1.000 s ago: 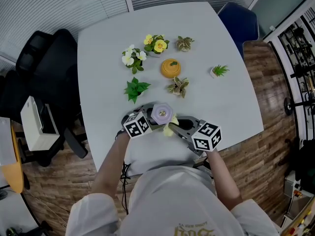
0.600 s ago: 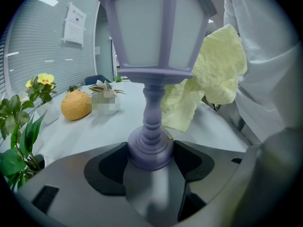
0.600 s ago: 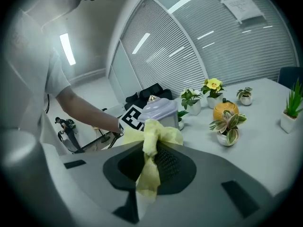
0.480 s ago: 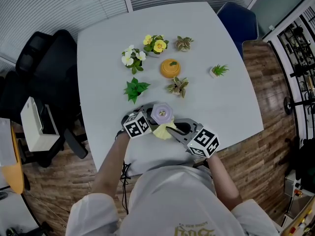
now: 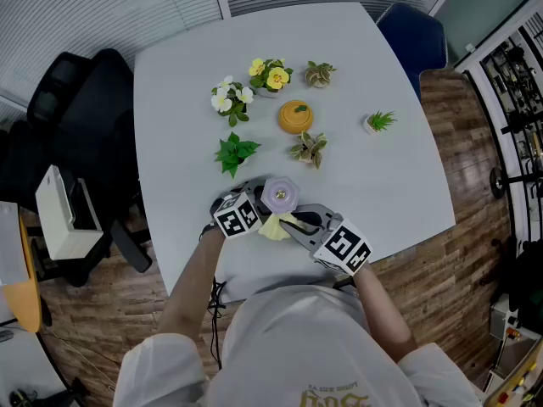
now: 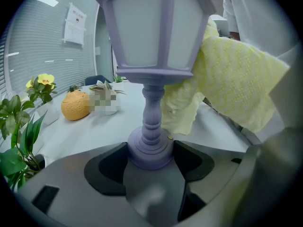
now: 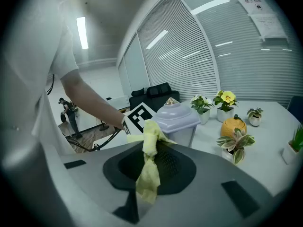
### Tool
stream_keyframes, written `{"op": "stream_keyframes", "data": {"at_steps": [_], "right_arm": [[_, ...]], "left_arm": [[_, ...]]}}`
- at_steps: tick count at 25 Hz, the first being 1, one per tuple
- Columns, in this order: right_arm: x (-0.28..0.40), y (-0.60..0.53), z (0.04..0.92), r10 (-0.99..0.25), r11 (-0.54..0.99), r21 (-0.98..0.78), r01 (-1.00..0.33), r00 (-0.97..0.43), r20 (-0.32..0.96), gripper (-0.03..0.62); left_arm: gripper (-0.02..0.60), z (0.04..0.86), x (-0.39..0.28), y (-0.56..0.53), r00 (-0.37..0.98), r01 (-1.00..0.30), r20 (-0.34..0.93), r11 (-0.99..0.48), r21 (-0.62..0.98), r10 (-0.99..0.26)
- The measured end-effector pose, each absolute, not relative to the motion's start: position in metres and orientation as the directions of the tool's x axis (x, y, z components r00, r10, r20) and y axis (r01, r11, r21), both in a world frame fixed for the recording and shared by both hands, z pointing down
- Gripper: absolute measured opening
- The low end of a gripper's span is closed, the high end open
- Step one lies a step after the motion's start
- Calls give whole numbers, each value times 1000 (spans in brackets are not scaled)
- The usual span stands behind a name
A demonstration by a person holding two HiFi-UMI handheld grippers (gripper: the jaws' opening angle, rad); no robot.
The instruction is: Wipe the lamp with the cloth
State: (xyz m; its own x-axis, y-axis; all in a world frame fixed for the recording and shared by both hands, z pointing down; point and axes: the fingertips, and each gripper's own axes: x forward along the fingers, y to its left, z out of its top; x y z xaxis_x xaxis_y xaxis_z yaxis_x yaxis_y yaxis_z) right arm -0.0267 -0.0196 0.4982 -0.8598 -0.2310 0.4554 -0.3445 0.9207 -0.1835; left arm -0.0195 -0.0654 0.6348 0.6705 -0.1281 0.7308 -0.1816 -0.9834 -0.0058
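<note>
Clamping the lamp (image 6: 158, 32) by its foot, my left gripper (image 6: 150, 156) holds it upright by the near edge of the table (image 5: 399, 185). My right gripper (image 7: 150, 169) is pinched shut on the yellow cloth (image 7: 151, 141). Over the last second the cloth has slid across the shade toward my left, so wiping appears under way. Beyond, small pots (image 7: 205, 117) hold flowers and leafy plants. The orange jar (image 5: 294, 119) is lidded, its contents unseen.

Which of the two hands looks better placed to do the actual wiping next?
Right. The right gripper is shut on the yellow cloth, which lies against the lamp at its shade. The left gripper is clamped on the lamp's base, steadying it, so it is probably best left there.
</note>
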Motion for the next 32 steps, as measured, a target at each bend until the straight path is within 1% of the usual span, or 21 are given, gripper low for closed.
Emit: {"op": "stream_keyframes", "data": {"at_steps": [7,23,32], "right_arm": [[-29,-21,503,-230,917,-189,-350,-854,467,55],[-34,-23,521,-186,913,-224,-340,-837,514,55],[-33,-23,537,-180,912,-205,-355,-796,578,55]], "left_arm": [[302,634,-20,-65,672,-181,730,-983,-7,-129],[302,634,-19,-66,672,-181,729,-983,-8,-130],[302,635,-19,-66,672,-181,728,-983,-10,-132]]}}
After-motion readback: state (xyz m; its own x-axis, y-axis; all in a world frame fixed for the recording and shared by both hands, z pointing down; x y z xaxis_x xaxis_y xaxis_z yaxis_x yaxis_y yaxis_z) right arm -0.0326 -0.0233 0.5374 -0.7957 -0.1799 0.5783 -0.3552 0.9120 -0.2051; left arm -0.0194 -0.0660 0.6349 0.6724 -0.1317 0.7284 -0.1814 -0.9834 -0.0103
